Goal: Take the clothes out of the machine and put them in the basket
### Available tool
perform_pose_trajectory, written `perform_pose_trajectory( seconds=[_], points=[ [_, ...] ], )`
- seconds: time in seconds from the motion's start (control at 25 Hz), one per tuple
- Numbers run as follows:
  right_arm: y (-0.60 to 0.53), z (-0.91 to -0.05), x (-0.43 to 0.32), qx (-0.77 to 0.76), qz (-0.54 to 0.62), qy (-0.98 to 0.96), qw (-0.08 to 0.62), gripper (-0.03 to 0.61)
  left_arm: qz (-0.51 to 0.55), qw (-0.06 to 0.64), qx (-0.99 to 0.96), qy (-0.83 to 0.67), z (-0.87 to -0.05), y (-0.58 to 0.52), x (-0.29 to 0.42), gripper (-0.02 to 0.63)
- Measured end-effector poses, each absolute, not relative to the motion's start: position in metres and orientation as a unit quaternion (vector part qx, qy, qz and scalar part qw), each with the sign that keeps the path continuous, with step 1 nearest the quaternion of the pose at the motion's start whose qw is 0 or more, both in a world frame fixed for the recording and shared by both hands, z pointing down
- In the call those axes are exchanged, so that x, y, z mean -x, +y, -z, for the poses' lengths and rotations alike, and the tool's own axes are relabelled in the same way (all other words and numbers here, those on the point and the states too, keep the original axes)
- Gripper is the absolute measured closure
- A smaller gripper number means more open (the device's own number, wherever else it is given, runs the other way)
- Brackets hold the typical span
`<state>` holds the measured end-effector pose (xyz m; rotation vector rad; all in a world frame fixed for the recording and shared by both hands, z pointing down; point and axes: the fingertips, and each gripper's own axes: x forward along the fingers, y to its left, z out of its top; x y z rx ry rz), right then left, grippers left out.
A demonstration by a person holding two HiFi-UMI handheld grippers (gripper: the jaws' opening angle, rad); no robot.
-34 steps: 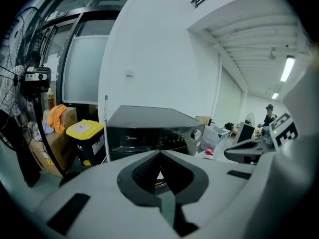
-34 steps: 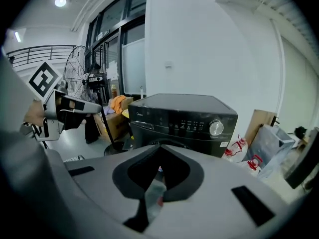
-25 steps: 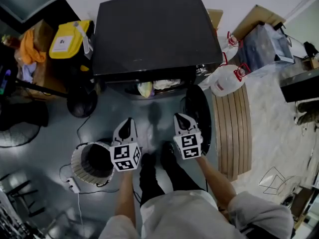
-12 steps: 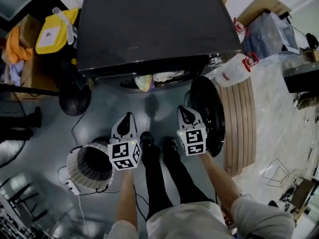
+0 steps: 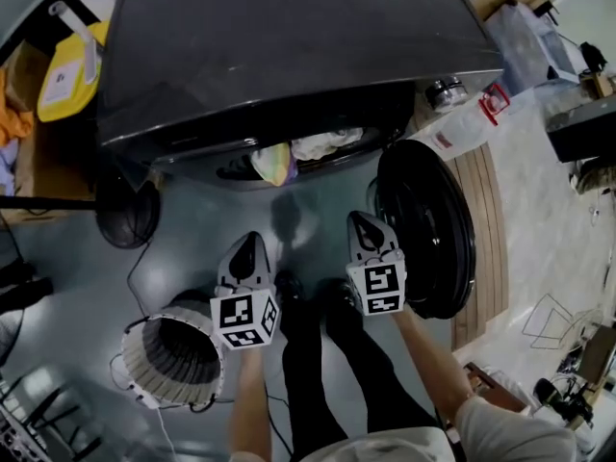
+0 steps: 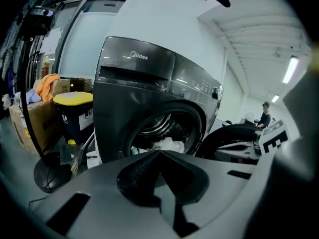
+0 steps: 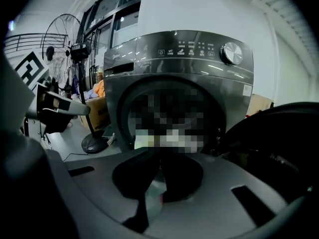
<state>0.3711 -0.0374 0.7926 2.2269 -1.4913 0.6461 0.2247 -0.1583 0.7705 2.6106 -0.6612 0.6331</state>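
Lettering (image 6: 139, 57) on the glossy grey machine (image 5: 289, 56) reads Midea; crumpled pale clothes (image 5: 322, 145) lie in its round mouth. Ribbed white basket (image 5: 133, 349) sits beside the left gripper (image 5: 249, 239), which, like the right gripper (image 5: 359, 219), is closed and empty.

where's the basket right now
Head view, lower left: the basket stands on the floor just left of the left gripper, in front of the washer's left side.

At left we note a yellow bin (image 5: 65, 65) beside a box (image 5: 48, 162) holding orange cloth (image 5: 8, 92). A fan base (image 5: 125, 221) stands on the floor. At right, a white jug (image 5: 464, 128) lies beside a slatted bench (image 5: 489, 248).
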Motion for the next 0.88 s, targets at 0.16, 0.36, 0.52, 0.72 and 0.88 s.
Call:
perform_pose_trajectory(
  seconds=[0.16, 0.36, 0.52, 0.72, 0.88],
  points=[
    [-0.048, -0.826, -0.374, -0.793, -0.22, -0.534, 0.195, 0.554, -0.221, 0.184, -0.93, -0.23, -0.799, -0.162, -0.228, 0.597],
    [-0.082, -0.869, -0.389, -0.781, -0.216, -0.557, 0.181, 0.335, -0.205, 0.183, -0.934, -0.228, -0.83, -0.171, -0.238, 0.597],
    [-0.12, -0.895, -0.417, -0.792, -0.196, -0.554, 0.165, 0.188, -0.201, 0.179, -0.936, -0.225, -0.85, -0.18, -0.242, 0.597],
    [-0.166, -0.922, -0.468, -0.811, -0.176, -0.531, 0.172, 0.163, -0.184, 0.17, -0.944, -0.217, -0.867, -0.196, -0.252, 0.597],
    [-0.194, -0.935, -0.501, -0.822, -0.158, -0.515, 0.182, 0.156, -0.179, 0.164, -0.947, -0.21, -0.882, -0.205, -0.258, 0.597]
  ],
)
